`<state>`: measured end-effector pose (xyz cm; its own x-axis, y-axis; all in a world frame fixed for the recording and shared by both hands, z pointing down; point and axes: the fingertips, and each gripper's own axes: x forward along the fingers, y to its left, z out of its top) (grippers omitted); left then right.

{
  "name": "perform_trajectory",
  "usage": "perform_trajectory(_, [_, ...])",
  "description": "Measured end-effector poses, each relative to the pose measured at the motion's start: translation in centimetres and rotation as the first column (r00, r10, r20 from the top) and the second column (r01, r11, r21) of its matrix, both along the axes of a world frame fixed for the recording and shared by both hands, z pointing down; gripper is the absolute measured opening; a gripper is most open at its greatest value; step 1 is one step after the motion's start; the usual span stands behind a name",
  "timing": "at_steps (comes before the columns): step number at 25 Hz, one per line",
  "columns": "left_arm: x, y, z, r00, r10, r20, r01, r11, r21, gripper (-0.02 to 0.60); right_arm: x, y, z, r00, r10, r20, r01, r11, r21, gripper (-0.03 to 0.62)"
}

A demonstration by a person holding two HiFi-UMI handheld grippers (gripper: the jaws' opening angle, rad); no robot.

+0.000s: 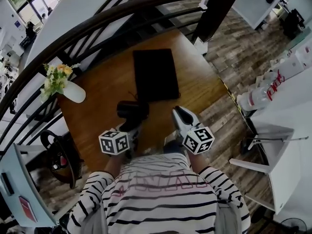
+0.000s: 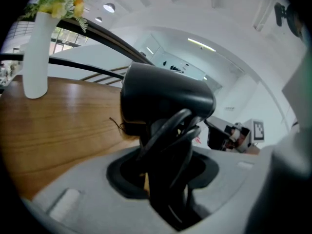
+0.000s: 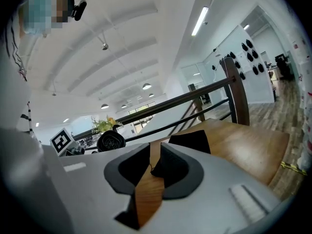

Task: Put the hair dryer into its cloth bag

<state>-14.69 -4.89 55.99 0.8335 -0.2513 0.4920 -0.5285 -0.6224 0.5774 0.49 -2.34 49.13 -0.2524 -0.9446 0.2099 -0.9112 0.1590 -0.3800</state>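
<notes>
A black hair dryer [image 1: 131,110] with its cord wound round the handle hangs just over the wooden table [image 1: 102,87], near its front edge. My left gripper [image 1: 131,126] is shut on the dryer's handle. In the left gripper view the dryer [image 2: 165,96] fills the middle, its handle between the jaws of that gripper [image 2: 165,167]. The flat black cloth bag [image 1: 151,74] lies on the table beyond the dryer. My right gripper [image 1: 178,112] hovers to the dryer's right, short of the bag [image 3: 192,141]. Its jaws [image 3: 155,152] stand a narrow gap apart with nothing between them.
A white vase of yellow flowers [image 1: 68,89] stands at the table's left edge. A dark curved railing [image 1: 97,23] runs behind the table. To the right are a white chair [image 1: 263,150] and a white counter with bottles [image 1: 263,94]; a black round seat [image 1: 58,157] is lower left.
</notes>
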Motion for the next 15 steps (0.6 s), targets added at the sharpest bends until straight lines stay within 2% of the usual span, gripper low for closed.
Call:
perform_trajectory(5, [0.0, -0.6, 1.0, 0.999, -0.052, 0.012, 0.052, 0.999, -0.008, 0.167, 0.8, -1.7, 0.9, 0.996, -0.067, -0.057, 0.066, 0.998, -0.008, 0.071])
perform_trajectory(8, [1.1, -1.9, 1.3, 0.993, -0.115, 0.007, 0.115, 0.993, -0.010, 0.167, 2.2, -3.0, 1.7, 0.981, -0.134, -0.139, 0.131, 0.991, -0.026, 0.080])
perform_trajectory(12, [2.9, -3.4, 1.2, 0.976, -0.218, 0.000, 0.218, 0.976, -0.005, 0.167, 4.4, -4.6, 3.7, 0.922, -0.259, -0.288, 0.244, 0.966, -0.089, 0.126])
perform_trajectory(15, [4.4, -3.7, 1.3, 0.958, -0.285, -0.003, 0.285, 0.958, -0.007, 0.167, 6.1, -5.4, 5.1, 0.869, -0.353, -0.347, 0.324, 0.936, -0.140, 0.143])
